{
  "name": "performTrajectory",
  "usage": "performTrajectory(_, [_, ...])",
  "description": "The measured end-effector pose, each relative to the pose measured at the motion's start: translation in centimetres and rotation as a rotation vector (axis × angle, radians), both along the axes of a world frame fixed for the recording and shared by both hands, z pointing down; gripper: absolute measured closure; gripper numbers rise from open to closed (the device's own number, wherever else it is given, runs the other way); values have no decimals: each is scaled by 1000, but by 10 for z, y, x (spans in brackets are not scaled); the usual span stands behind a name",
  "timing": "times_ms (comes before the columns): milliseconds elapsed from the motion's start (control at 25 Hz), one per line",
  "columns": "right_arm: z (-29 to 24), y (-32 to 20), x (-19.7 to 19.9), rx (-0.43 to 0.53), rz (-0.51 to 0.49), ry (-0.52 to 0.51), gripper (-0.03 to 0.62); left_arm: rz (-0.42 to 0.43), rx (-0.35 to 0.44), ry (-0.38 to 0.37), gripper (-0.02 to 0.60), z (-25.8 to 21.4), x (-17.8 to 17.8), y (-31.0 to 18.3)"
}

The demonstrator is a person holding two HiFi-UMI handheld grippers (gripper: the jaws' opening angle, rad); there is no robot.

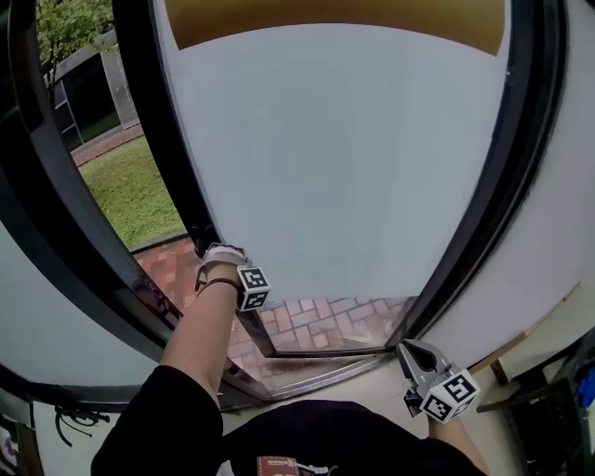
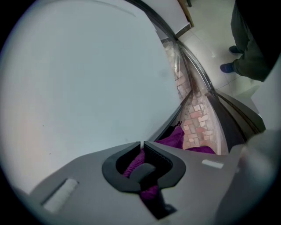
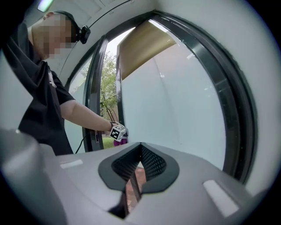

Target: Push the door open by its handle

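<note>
Left gripper (image 2: pixel 141 144) is hard up against the door (image 1: pixel 344 158), jaws pinched tip to tip. I can't confirm a grip on anything. A purple cloth (image 2: pixel 175 137) shows through the hollow behind the tips and just past them, at the door's free edge. That looks like where the handle sits, though the handle itself I can't make out. My read is that the push is under way with the door already ajar. To do it well, keep the pressure right there at the free edge, square to the panel, and follow the swing so the tips don't skate off the cloth onto smooth glass. The right gripper (image 3: pixel 140 147) hangs well back from the left one, jaws together and empty, and should stay clear of the black door frame (image 1: pixel 56 251). The panel ahead of the left gripper is pale, frosted and slick. Beyond the gap lies brick paving (image 1: pixel 316 321), then grass (image 1: pixel 130 191) and a tree (image 1: pixel 70 23).
</note>
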State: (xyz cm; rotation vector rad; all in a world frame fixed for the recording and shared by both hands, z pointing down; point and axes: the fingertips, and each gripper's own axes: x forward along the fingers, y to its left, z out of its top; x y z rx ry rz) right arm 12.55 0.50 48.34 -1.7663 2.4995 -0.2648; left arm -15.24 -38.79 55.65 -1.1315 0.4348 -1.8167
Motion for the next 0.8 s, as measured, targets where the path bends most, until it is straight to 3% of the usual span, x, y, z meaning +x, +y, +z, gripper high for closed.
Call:
performTrajectory(160, [1, -49, -6, 17, -32, -19, 594, 17, 5, 11, 565, -5, 6, -38])
performTrajectory(360, [10, -123, 14, 2, -121, -27, 594, 43, -6, 9, 565, -3, 27, -78])
performTrajectory(600, [-4, -224, 32, 26, -317, 49, 594, 140, -8, 9, 565, 0, 63, -128])
performTrajectory(800, [-20, -289, 35, 36, -539, 111, 594, 184, -23, 9, 565, 1, 98, -179])
